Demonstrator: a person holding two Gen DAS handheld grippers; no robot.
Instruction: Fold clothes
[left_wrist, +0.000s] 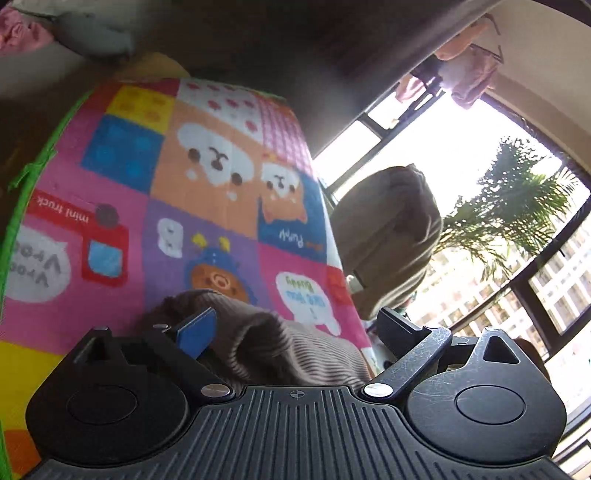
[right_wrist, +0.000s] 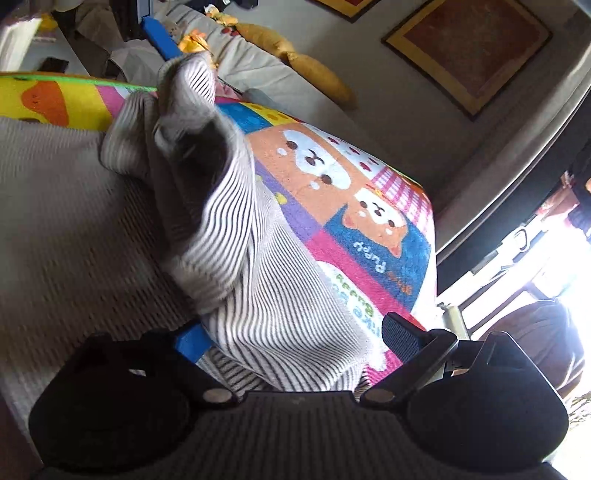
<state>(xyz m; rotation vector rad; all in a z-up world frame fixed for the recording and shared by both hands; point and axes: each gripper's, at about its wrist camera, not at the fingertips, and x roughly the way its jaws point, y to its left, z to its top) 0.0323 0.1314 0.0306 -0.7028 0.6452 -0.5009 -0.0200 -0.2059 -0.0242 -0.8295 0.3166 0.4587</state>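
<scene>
Brightly coloured cartoon squares cover a play mat (right_wrist: 369, 206), the largest thing in both wrist views, printed with puppies, a bear and a red mini truck, and edged in green. Across the near and left part of the mat a striped grey-and-white knit garment (right_wrist: 273, 295) is spread, with one section bunched and lifted in a loose fold well above the rest. At the top of that raised fold a blue finger of the left gripper (right_wrist: 162, 38) is seen against the cloth; whether it grips the cloth cannot be told. In the left wrist view the same garment (left_wrist: 273, 350) appears brownish and ribbed, heaped between the fingers of the left gripper (left_wrist: 295, 328), whose jaws stand wide without pressing on it. The right gripper (right_wrist: 295, 332) is also spread wide, with the garment lying between its blue finger and its black one. Beyond the mat a brown beanbag (left_wrist: 391, 236), a palm plant (left_wrist: 517, 206) and yellow cushions (right_wrist: 314, 70) are seen.
</scene>
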